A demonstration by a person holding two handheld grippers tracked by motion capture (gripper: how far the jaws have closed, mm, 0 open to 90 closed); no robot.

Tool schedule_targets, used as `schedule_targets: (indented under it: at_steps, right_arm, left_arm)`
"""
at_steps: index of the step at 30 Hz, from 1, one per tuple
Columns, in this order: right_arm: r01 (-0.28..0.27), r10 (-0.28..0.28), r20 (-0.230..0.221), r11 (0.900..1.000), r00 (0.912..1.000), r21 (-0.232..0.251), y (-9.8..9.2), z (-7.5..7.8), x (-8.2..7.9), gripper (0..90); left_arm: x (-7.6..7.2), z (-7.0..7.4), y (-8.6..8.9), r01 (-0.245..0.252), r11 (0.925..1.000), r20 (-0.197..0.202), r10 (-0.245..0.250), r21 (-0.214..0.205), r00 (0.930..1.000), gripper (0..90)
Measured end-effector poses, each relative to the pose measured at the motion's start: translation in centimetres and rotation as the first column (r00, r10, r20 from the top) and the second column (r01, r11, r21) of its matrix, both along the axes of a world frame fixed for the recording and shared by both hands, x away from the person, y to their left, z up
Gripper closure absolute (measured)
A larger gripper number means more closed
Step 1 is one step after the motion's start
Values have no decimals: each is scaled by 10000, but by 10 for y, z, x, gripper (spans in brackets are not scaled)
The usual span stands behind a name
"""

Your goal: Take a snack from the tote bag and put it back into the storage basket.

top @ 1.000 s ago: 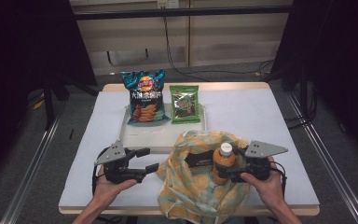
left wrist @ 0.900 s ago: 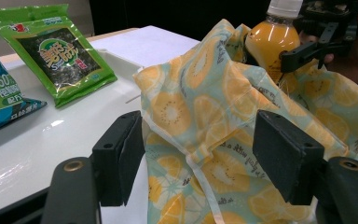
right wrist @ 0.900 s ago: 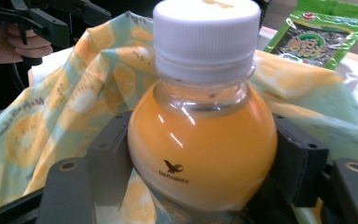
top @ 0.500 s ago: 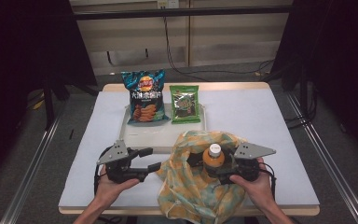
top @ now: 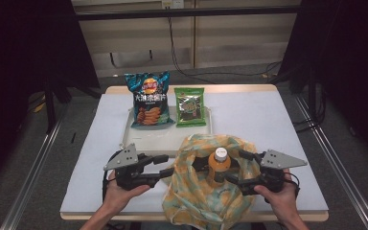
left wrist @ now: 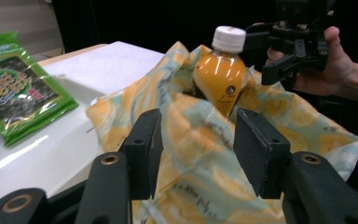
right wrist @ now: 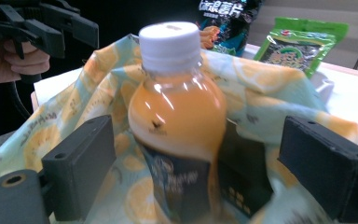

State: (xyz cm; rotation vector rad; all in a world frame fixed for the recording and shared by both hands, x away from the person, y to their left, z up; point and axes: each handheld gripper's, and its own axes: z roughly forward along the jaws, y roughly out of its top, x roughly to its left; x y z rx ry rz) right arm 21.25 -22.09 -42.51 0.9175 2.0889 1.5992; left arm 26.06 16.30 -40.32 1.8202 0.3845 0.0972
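Right gripper (top: 235,168) jaws had just spread off the orange juice bottle (top: 218,167), left standing in the lemon-print bag (top: 206,201); left gripper (top: 170,165) jaws, closing on the bag's rim, weren't yet pinching.

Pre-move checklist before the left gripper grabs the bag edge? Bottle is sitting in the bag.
1. Orange juice bottle with white cap inside the yellow-and-teal printed fabric bag, standing upright: ok.
2. Right gripper released: ok; its jaws have just been opening and stand clear on either side of the bottle.
3. Left gripper has fabric between its jaws: ok; jaws have just been closing.
4. Left pads actually pressing the fabric: not ok, gaps show.
5. Bottle stable without support: cannot tell.
6. Blue chip bag and green snack packet on the white tray, clear of the work: ok.
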Motion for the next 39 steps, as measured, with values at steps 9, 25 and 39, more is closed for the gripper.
schedule_targets:
  at_steps: [9,25,39]
  right_arm:
    - [426,-430,212,9990,9989,154,-23,8,-12,100]
    - [1184,-1187,161,9928,9928,157,-42,-6,-21,79]
    - [986,-986,6,9951,9951,-75,-43,-12,-21,70]
  left_arm:
    - [0,5,-29,392,9992,40,-393,101,9992,502]
    - [5,-2,-102,717,9968,-149,-713,354,9973,370]
    - [7,-14,-133,-76,9980,-254,93,628,9996,224]
